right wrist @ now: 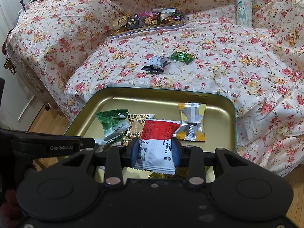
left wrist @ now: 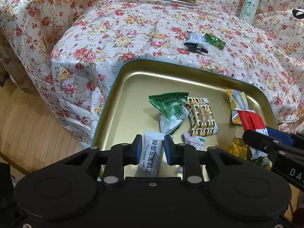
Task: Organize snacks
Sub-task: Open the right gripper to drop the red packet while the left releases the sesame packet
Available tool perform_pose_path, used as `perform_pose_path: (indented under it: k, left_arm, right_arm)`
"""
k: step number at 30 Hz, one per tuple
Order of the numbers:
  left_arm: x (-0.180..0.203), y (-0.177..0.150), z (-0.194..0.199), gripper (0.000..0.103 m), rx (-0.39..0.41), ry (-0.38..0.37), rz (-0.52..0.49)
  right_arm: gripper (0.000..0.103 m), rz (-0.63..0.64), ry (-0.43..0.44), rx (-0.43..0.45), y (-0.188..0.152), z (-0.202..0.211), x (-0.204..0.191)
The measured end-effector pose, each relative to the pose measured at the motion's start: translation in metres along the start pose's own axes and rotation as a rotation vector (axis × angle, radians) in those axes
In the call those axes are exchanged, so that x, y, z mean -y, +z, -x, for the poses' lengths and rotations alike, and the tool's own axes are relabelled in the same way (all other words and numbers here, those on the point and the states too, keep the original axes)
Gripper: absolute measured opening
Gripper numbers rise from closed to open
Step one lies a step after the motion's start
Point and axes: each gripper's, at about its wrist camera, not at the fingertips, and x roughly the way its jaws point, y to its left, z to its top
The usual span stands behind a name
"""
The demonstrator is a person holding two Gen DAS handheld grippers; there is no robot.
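Observation:
My left gripper [left wrist: 153, 148] is shut on a white black-sesame crisp packet [left wrist: 152, 154], held over the near part of the gold tray [left wrist: 133, 79]. My right gripper [right wrist: 154, 150] is shut on a red-and-white snack packet [right wrist: 158, 142] above the same tray [right wrist: 218, 102]; it also shows at the right edge of the left wrist view [left wrist: 266, 142]. In the tray lie a green packet [left wrist: 169, 106], a brown patterned packet [left wrist: 202, 118] and a silver-yellow packet [right wrist: 191, 124]. Two loose snacks, a black-white one [right wrist: 155, 64] and a green one [right wrist: 181, 56], lie on the floral cloth beyond.
A second tray [right wrist: 148, 29] piled with dark snacks stands at the back. A pale bottle with a cartoon print [right wrist: 244, 5] stands at the back right. The floral cloth [right wrist: 247, 66] drapes over the table edge; wooden floor [left wrist: 28, 123] lies to the left.

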Motion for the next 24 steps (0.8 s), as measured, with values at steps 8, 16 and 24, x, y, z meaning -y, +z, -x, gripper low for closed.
perform_pose_path:
  k: [8,16,24]
  left_arm:
    - [0.001,0.000,0.000,0.034,-0.006,0.009,0.001]
    - [0.003,0.000,0.001,0.034,-0.011,0.013,-0.005]
    - [0.004,0.013,0.011,0.035,-0.020,0.016,-0.080]
  right_arm:
    - [0.038,0.011,0.019,0.001,0.000,0.002,-0.001]
    - [0.038,0.010,0.017,-0.003,0.000,0.001,0.000]
    - [0.038,0.024,0.021,-0.022,0.002,-0.001,-0.002]
